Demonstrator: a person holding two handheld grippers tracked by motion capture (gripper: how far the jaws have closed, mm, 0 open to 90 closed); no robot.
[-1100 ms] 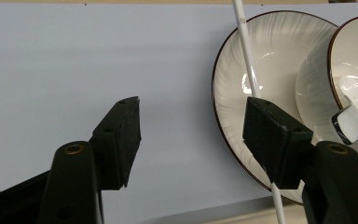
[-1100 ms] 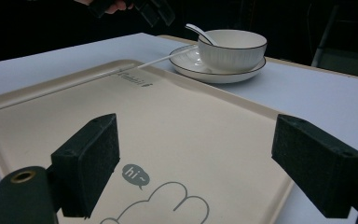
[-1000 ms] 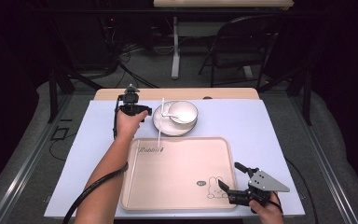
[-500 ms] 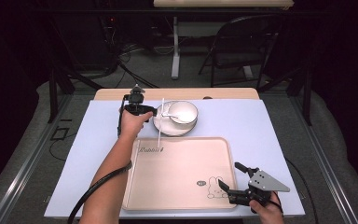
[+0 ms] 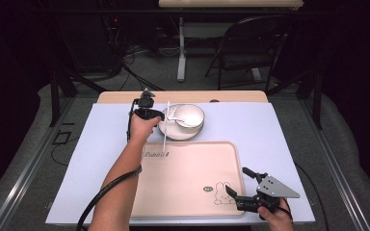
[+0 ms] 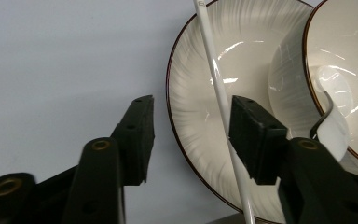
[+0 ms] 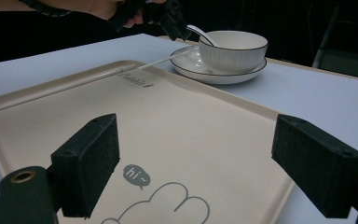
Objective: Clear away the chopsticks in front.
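Observation:
A white bowl [image 5: 189, 115] with a white spoon [image 5: 176, 118] in it stands on a ribbed white plate [image 5: 173, 132]. A thin white chopstick [image 5: 165, 137] lies across the plate's left side and onto the tray. My left gripper [image 5: 149, 113] points down over the plate's left rim. Its jaws have just been closing and stand half apart: in the left gripper view [image 6: 191, 121] the chopstick [image 6: 219, 93] runs along the right jaw's inner face, while the left jaw hangs over the mat. My right gripper [image 5: 237, 181] rests wide open at the tray's near right corner, nothing between its jaws [image 7: 209, 154].
The beige tray [image 5: 188, 178] with a rabbit print lies on a pale blue mat [image 5: 279, 134] that covers the table. A wooden strip [image 5: 231, 96] edges the table's far side. Beyond it stand a folding chair [image 5: 250, 53] and table legs on the floor.
My left gripper has shifted right and a little lower, up to the plate's left rim, and its jaws stand narrower. The right gripper has stayed put.

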